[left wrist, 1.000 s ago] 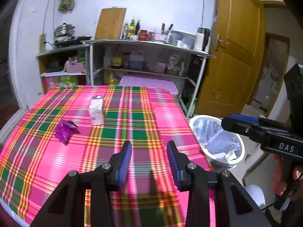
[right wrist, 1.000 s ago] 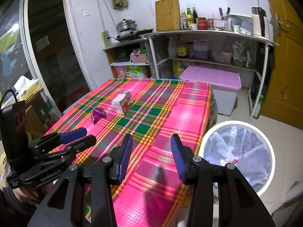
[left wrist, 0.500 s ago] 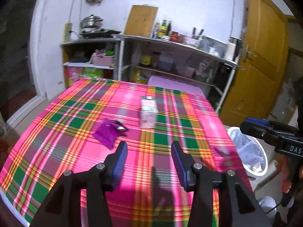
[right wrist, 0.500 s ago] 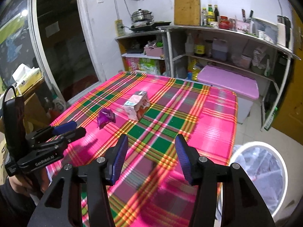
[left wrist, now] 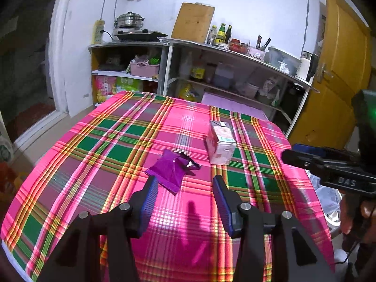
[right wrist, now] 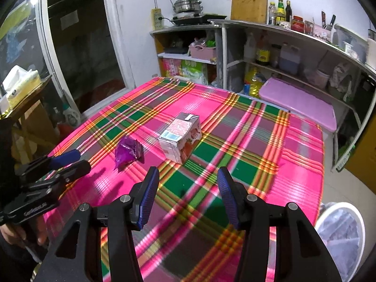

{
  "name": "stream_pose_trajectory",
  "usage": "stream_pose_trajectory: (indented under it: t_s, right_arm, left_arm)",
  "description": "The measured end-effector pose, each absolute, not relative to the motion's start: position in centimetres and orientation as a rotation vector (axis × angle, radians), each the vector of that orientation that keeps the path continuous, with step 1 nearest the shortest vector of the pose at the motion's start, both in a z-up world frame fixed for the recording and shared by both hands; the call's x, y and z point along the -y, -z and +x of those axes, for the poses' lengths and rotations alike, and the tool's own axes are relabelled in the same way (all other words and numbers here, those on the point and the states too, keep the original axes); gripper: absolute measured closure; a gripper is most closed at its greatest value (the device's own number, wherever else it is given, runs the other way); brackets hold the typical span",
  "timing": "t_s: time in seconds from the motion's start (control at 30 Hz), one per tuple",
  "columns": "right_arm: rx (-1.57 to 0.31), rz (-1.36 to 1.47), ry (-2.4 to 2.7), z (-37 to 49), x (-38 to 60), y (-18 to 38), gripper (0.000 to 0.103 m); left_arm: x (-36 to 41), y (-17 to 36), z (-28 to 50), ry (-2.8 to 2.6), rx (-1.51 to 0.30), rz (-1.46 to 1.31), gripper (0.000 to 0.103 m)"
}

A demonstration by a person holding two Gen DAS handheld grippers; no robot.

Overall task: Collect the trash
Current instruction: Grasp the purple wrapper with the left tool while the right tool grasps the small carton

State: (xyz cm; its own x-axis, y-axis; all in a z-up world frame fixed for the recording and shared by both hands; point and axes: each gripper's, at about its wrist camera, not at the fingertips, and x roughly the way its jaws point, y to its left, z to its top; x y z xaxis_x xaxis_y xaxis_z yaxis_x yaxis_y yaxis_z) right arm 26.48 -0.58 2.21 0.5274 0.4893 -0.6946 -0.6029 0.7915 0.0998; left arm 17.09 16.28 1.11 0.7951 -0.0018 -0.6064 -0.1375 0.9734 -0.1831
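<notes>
Trash items are lying near the middle of the bench covered in a pink, green and yellow plaid cloth (left wrist: 98,141): a crumpled purple foil wrapper (left wrist: 171,172) and, just beside it but apart, a small pink-and-white drink carton (left wrist: 221,144) resting on its side. Left gripper (left wrist: 185,185) is hovering over the cloth with the wrapper's near edge sitting just ahead of its left blade; jaws are standing spread, holding nothing. Right gripper (right wrist: 188,183) is likewise hanging spread and empty, aimed at the carton (right wrist: 182,138), with the wrapper (right wrist: 128,152) off to its left. White round bin with a clear liner (right wrist: 340,237) is waiting on the floor off the bench's right corner.

Handling judgement: wrapper is looking very light, thin, slick; likely to slide or flatten, so pinching its raised crumpled ridge seems best. Carton is looking light, probably empty, walls denting easily; gripping across its two long flat faces mid-body with modest force seems safest.
</notes>
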Motion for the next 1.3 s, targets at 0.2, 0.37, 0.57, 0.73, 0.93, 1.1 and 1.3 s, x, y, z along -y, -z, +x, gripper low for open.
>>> stream_pose_trajectory:
  t_s: [0.2, 0.37, 0.57, 0.73, 0.93, 1.1, 1.3]
  right_arm:
    - [-0.811, -0.153, -0.655, 28.4, -2.3, -0.8, 0.051]
    - [-0.825, -0.151, -0.647, 29.5, -4.6, 0.2, 0.051]
    - [-0.825, -0.137, -0.600, 31.1, -6.6, 1.0, 0.051]
    - [-0.853, -0.133, -0.551, 32.7, -7.2, 1.8, 0.051]
    - [-0.861, -0.133, -0.562, 33.0, -6.8, 2.0, 0.067]
    - [-0.862, -0.110, -0.574, 32.4, -4.8, 1.6, 0.067]
    - [-0.847, -0.065, -0.591, 31.4, -2.2, 0.4, 0.067]
  left_arm:
    - [-17.7, -0.7, 17.0, -0.085, -0.649, -0.235, 0.055]
    - [-19.2, -0.3, 16.7, -0.102, -0.649, -0.253, 0.055]
    - [-20.7, 0.5, 16.7, -0.111, -0.657, -0.274, 0.055]
    - [-21.2, 1.0, 17.2, -0.104, -0.668, -0.279, 0.055]
    - [-20.5, 1.1, 18.6, -0.080, -0.685, -0.276, 0.046]
    - [-19.6, 1.3, 20.5, -0.051, -0.699, -0.256, 0.045]
    - [-18.9, 1.9, 24.0, -0.029, -0.748, -0.188, 0.044]
